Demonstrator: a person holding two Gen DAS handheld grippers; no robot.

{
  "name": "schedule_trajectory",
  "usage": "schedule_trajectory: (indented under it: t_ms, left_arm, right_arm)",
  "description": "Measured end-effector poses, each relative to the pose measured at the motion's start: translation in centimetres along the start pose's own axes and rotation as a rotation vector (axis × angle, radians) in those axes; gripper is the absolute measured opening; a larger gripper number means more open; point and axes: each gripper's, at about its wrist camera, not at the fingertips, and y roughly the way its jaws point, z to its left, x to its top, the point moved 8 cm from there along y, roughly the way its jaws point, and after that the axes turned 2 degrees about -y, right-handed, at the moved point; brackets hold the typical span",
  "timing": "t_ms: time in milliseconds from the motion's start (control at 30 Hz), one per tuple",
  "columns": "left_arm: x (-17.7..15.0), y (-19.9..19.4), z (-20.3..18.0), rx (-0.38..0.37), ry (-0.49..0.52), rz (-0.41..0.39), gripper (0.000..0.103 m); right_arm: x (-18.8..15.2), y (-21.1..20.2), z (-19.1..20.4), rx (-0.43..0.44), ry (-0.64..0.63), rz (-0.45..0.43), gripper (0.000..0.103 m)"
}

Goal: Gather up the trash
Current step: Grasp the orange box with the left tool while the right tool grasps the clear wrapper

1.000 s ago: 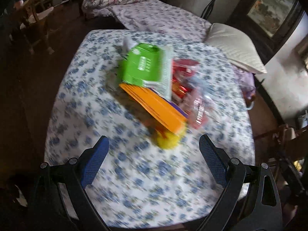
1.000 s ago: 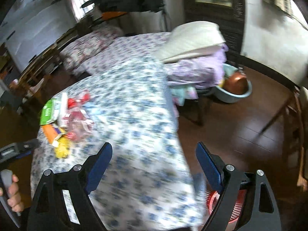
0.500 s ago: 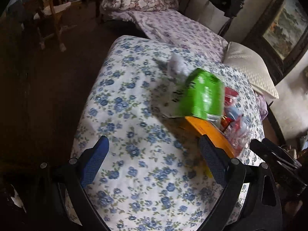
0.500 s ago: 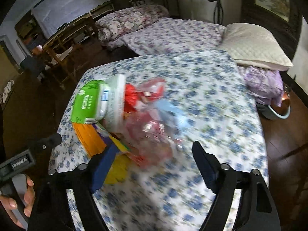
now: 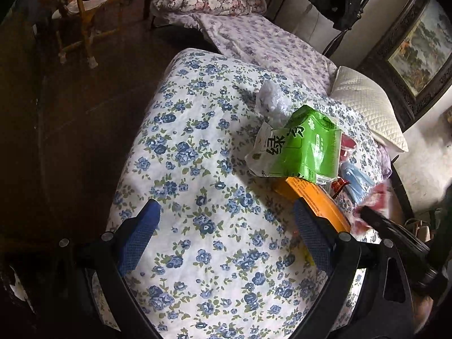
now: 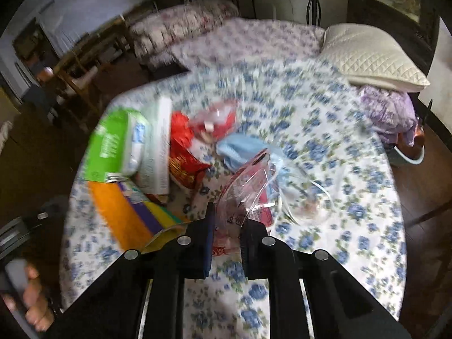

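Trash lies heaped on the flowered tablecloth [image 5: 197,169], at about two o'clock in the left wrist view: a green packet [image 5: 308,147] atop an orange box [image 5: 319,197], a crumpled clear bag [image 5: 271,100] behind. Right gripper [image 6: 227,223] is clamped on a clear pink wrapper [image 6: 245,189], near a red bag [image 6: 183,155]. Left gripper [image 5: 226,231] stands apart, holding nothing. What the bags contain cannot be told.

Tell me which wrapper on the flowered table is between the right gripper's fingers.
The clear crinkly plastic wrapper with red print; the green packet and red foil wrapper lie untouched.
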Motion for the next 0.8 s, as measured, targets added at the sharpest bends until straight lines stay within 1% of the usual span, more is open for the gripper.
schedule_trajectory:
  t_ms: [33,133,200,233,300,367,433,467,500,567,600,633,667,700,767,800]
  left_arm:
    - [0.0,-0.1,0.0,-0.001,0.001,-0.003,0.091]
    - [-0.1,-0.2,-0.2,0.006,0.014,-0.015,0.091]
    - [-0.1,-0.2,-0.2,0.019,0.02,-0.023,0.091]
    - [-0.1,-0.1,-0.2,0.024,0.023,-0.024,0.091]
    - [-0.2,0.0,-0.2,0.04,0.024,-0.029,0.091]
    - [-0.3,0.1,-0.1,0.055,0.025,-0.033,0.091]
    - [-0.3,0.0,-0.2,0.077,0.032,-0.049,0.091]
    - [-0.3,-0.2,-0.4,0.081,0.04,-0.053,0.091]
    - [-0.4,-0.5,-0.9,0.073,0.051,-0.068,0.091]
    - [-0.5,-1.0,-1.6,0.066,0.064,-0.078,0.091]
    - [-0.6,-1.3,-2.3,0.052,0.078,-0.083,0.091]
    - [-0.8,-1.4,-2.7,0.05,0.087,-0.086,0.091]
    - [-0.9,-1.4,-3.1,0.054,0.099,-0.088,0.091]
    - [-1.1,-1.3,-3.6,0.056,0.11,-0.084,0.091]
    - [-1.5,-0.7,-4.5,0.047,0.109,-0.057,0.091]
    - [-1.6,-0.2,-4.9,0.044,0.097,-0.03,0.091]
  right_arm:
    - [-0.2,-1.4,-0.1,0.015,-0.001,-0.028,0.016]
    - [-0.8,-3.4,-1.2,0.037,0.015,-0.067,0.016]
    - [-1.5,-4.2,-1.8,0.026,0.012,-0.082,0.016]
    - [-1.9,-4.4,-2.2,0.017,0.015,-0.098,0.017]
    - [-2.5,-5.1,-2.5,0.039,0.029,-0.129,0.023]
    - [-2.6,-5.4,-3.0,0.092,0.065,-0.137,0.023]
    - [-2.4,-5.6,-3.3,0.142,0.086,-0.145,0.022]
    - [-2.4,-5.9,-3.0,0.184,0.089,-0.15,0.022]
    - [-2.2,-6.3,-2.8,0.248,0.094,-0.164,0.022]
    - [-2.1,-6.7,-2.0,0.367,0.095,-0.178,0.028]
    - [-2.2,-6.7,-1.9,0.377,0.086,-0.174,0.029]
    - [-2.5,-6.1,-1.8,0.329,0.056,-0.148,0.03]
    - [-2.9,-5.5,-1.7,0.298,0.034,-0.121,0.034]
    - [-3.5,-4.5,-1.3,0.279,0.009,-0.069,0.034]
    - [-4.4,-3.0,-1.1,0.248,-0.008,0.005,0.034]
    - [-4.6,-2.7,-1.1,0.229,-0.02,0.023,0.035]
